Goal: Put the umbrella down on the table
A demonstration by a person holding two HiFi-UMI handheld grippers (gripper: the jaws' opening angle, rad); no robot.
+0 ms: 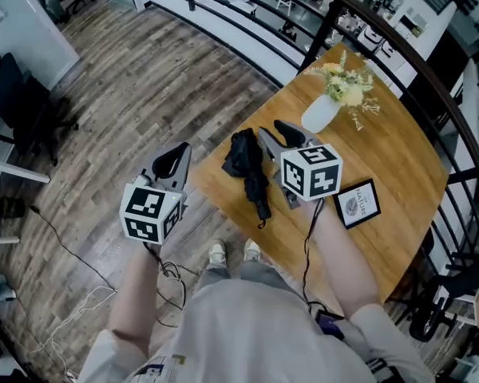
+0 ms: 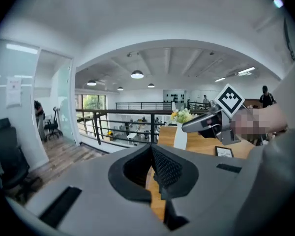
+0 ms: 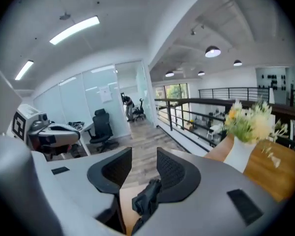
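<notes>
- The umbrella (image 1: 251, 170) lies on the table (image 1: 399, 174), near the edge closest to the person. It sits free of both grippers.
- In the head view it is at about 8 o'clock from the tips of the right gripper (image 1: 278, 132), just beside them. It is at 3 o'clock from the left gripper (image 1: 176, 156), which is well apart, out over the floor (image 1: 144, 78).
- In the right gripper view the jaws stand apart with nothing between the pads. The umbrella shows below them at 6 o'clock.
- In the left gripper view the jaws are pressed together at the tips and are empty.
- Both forearms reach forward from the body. The right one crosses the table edge, and the left one is held beside the table at 9 o'clock.
- The umbrella is black, folded into a loose, crumpled fabric bundle that narrows to a slim handle end toward the person.
- The table top is warm, smooth wood, and the floor is grey-brown planks.
- A white vase (image 1: 319, 112) of pale flowers stands at 1 o'clock from the right gripper. A small dark-framed picture (image 1: 358, 203) lies at 4 o'clock.
</notes>
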